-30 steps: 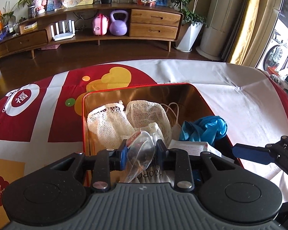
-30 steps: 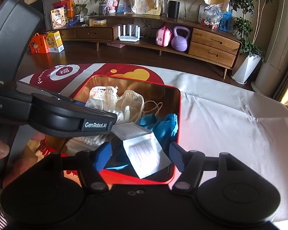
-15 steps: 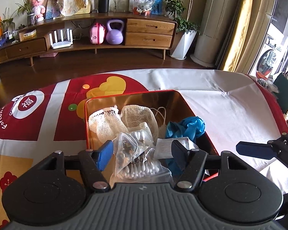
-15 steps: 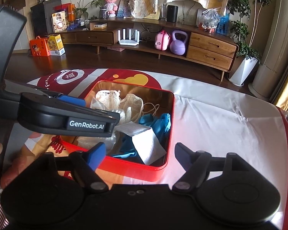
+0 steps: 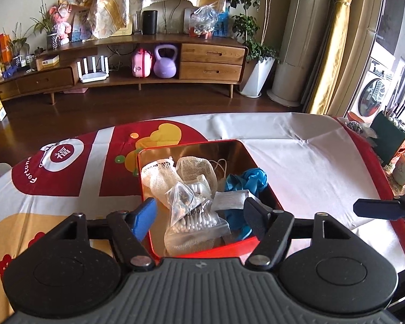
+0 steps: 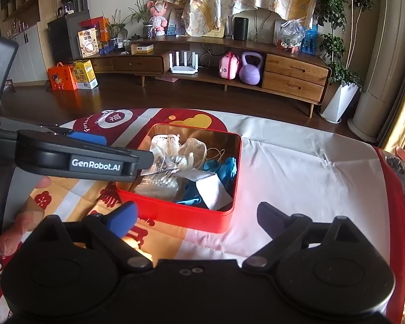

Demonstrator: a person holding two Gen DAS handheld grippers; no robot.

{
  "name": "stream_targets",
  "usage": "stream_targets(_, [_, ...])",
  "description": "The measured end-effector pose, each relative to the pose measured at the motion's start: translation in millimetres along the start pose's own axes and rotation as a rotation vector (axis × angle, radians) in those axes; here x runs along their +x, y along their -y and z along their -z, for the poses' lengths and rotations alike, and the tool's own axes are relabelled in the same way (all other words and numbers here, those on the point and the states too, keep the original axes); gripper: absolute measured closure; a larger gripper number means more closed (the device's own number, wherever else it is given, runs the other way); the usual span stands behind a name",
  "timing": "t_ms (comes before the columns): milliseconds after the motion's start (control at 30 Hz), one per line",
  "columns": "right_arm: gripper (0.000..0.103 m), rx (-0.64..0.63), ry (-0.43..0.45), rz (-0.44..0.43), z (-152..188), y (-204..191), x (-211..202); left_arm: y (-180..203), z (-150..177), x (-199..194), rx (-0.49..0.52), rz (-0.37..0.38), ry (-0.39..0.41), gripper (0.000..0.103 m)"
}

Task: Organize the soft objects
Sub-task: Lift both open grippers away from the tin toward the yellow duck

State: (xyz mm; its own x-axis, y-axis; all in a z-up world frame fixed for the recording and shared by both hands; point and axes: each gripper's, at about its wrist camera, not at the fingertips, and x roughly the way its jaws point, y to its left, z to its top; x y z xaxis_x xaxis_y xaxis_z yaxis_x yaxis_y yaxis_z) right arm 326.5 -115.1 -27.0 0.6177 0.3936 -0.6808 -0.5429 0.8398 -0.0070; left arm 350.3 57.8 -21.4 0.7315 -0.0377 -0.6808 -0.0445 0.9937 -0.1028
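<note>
A red tin box stands on the table. In it lie white mesh bags, a clear bag of cotton swabs, blue gloves and a folded white paper. My left gripper is open and empty, raised above the near end of the box. My right gripper is open and empty, in front of the box's near wall.
The table wears a red, white and yellow cloth. Mugs and a dark green box stand at the table's right edge. A wooden sideboard stands across the room. The left gripper's body crosses the right wrist view at left.
My left gripper opened and let go of the swab bag, which now lies in the box. Both grippers have drawn back and up from the box.
</note>
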Motion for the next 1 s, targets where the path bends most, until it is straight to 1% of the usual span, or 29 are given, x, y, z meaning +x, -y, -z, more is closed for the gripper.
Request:
stream_targets(100, [0.005, 0.007, 0.011, -0.009, 5.4, -0.7, -15.1, 4.0, 6.5, -16.2, 0.014, -0.005, 0.015, 0.025])
stream_targets(233, [0.004, 0.008, 0.021, -0.021, 13.7, -3.3, -32.7, 9.5, 16.3, -34.7, 0.039, 0.010, 0.015, 0.025])
stream_targets(333, [0.003, 0.009, 0.028, -0.031, 20.8, -5.1, -44.7, 13.6, 24.4, -46.9, 0.052, 0.007, 0.018, 0.024])
stream_targets(400, [0.003, 0.011, 0.031, -0.038, 26.2, -5.9, -51.4, 15.4, 30.2, -54.5, 0.055, 0.008, 0.021, 0.020])
stream_targets(433, [0.003, 0.013, 0.034, -0.039, 29.6, -7.2, -55.5, 16.4, 33.4, -58.2, 0.056, 0.009, 0.023, 0.020])
stream_targets(567, [0.001, 0.027, 0.038, -0.042, 42.7, -7.9, -67.0, 16.6, 45.7, -70.3, 0.047, 0.023, 0.024, 0.020])
stream_targets(800, [0.000, 0.058, 0.037, -0.050, 74.1, -8.3, -84.2, 12.3, 72.5, -87.0, 0.025, 0.019, 0.022, 0.020])
stream_targets(1000, [0.000, 0.070, 0.023, -0.049, 102.3, -10.4, -86.1, 4.8, 98.2, -93.0, -0.001, 0.022, 0.008, 0.020])
